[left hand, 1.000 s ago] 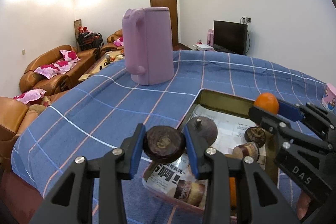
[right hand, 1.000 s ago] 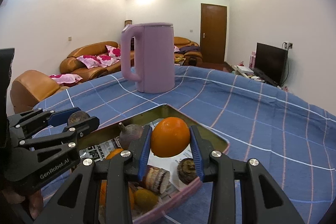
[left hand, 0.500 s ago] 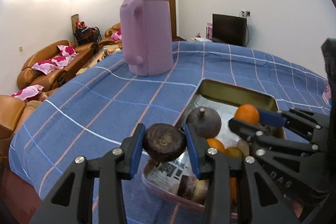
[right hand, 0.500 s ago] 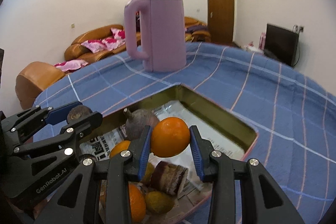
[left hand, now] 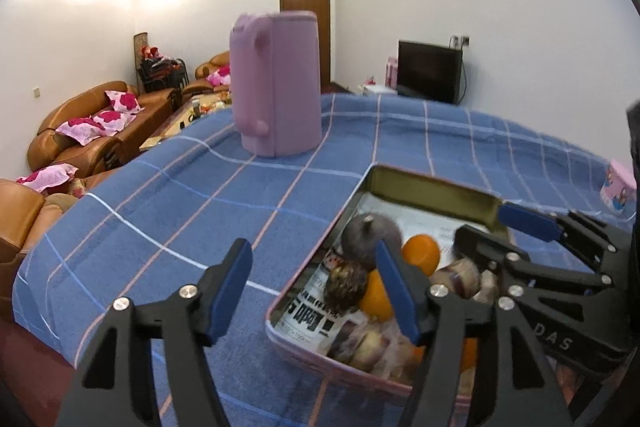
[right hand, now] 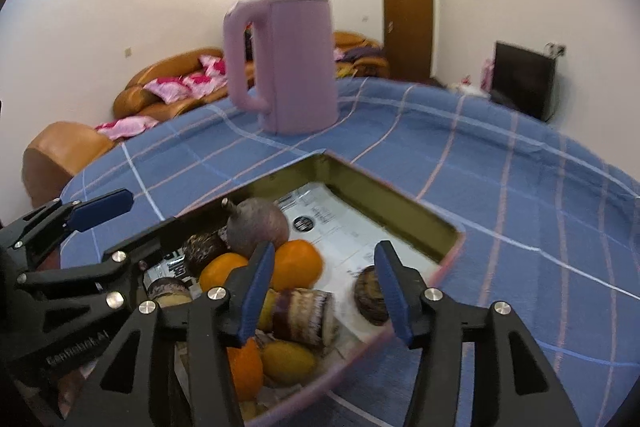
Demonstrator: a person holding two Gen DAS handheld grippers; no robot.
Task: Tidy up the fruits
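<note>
A pink-rimmed metal tray (left hand: 432,183) (right hand: 384,223) lined with newspaper holds several fruits. My left gripper (left hand: 314,287) (right hand: 132,223) hovers over the tray's near left edge, its jaws opening with nothing between them. A dark brown round fruit (left hand: 346,285) (right hand: 204,251) lies in the tray just past its right finger. My right gripper (right hand: 324,283) (left hand: 496,231) is over the tray, jaws opening and apart from everything. An orange (right hand: 298,265) (left hand: 420,253) rests in the tray behind its left finger, beside a purple round fruit (right hand: 258,227) (left hand: 370,237).
A tall lilac jug (left hand: 278,87) (right hand: 288,67) stands on the blue checked tablecloth (left hand: 200,195) beyond the tray. A small pink box (left hand: 618,187) sits at the table's right edge. Brown sofas with pink cushions stand off the table's left; a TV is at the back right.
Both grippers have opened. The dark brown fruit left the left gripper and the orange left the right one; both now lie in the tray.
</note>
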